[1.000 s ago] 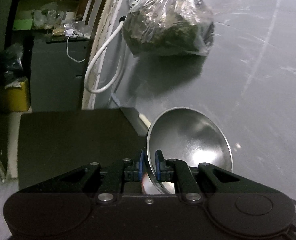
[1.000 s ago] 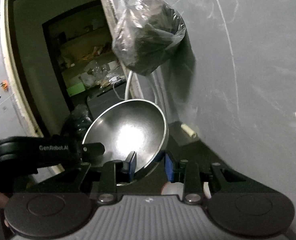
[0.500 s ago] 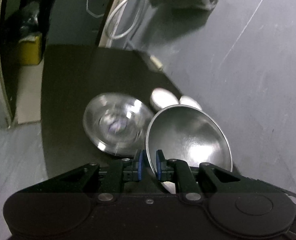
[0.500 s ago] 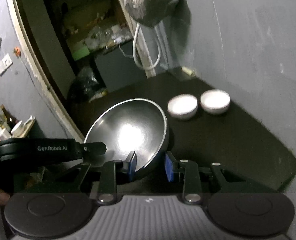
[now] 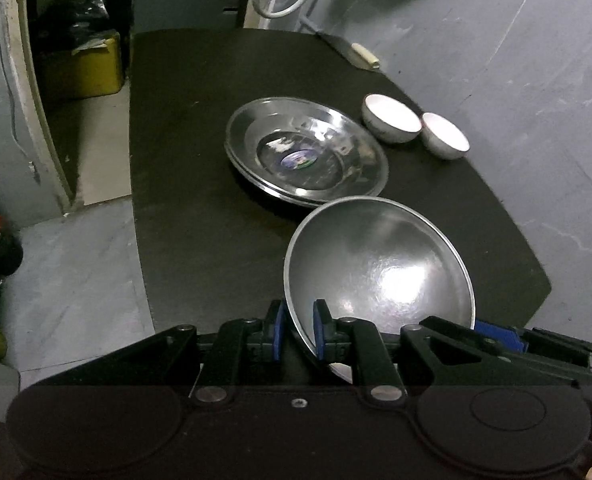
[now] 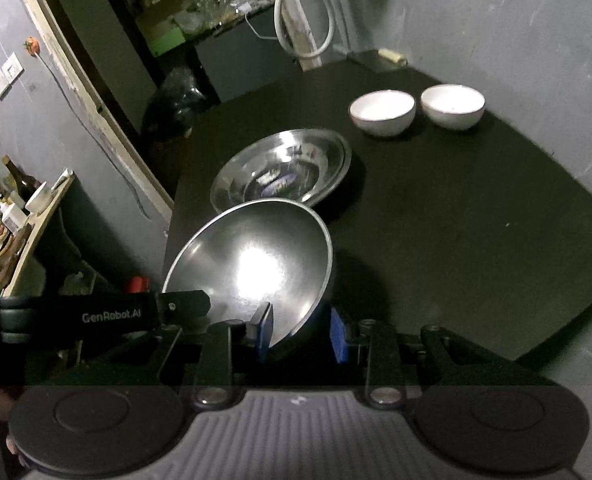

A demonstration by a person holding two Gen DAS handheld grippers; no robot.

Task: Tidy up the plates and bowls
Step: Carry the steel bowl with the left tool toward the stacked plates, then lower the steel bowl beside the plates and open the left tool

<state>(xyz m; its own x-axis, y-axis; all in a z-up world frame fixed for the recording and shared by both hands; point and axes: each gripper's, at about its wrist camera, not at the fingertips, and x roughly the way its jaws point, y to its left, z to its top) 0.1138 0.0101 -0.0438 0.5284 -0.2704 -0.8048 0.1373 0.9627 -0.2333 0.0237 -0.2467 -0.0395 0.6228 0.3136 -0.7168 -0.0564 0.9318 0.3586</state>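
Right, your left gripper (image 5: 299,330) has its blue pads either side of the near rim of the steel bowl (image 5: 379,276). The right-hand pad sits against the inner wall, while a sliver of gap shows at the left-hand pad, so whether that clamp is firm can't be told. Your right gripper (image 6: 300,334) straddles the opposite rim of that same bowl, one blue pad inside the wall and one outside, jaws closed on it. Both grippers carry the bowl together, tilted, its polished inside facing the cameras and catching a bright glare.

Just beyond the bowl, on the black tabletop (image 6: 475,240), sits a stack of shallow steel plates (image 5: 305,152); the top one shows a small coloured sticker at its centre. From the right wrist view the bowl's far rim overlaps the nearest edge of that stack, though whether they touch can't be told.

Farther back, near the grey wall (image 5: 535,60), two small white bowls (image 6: 381,112) stand upright side by side, just apart from each other. A small cream-coloured roll (image 6: 391,56) lies at the table's far corner, and a white hose (image 6: 307,12) loops down the wall behind it. Off the table's left side, a yellow bin (image 5: 82,66) sits in a doorway.
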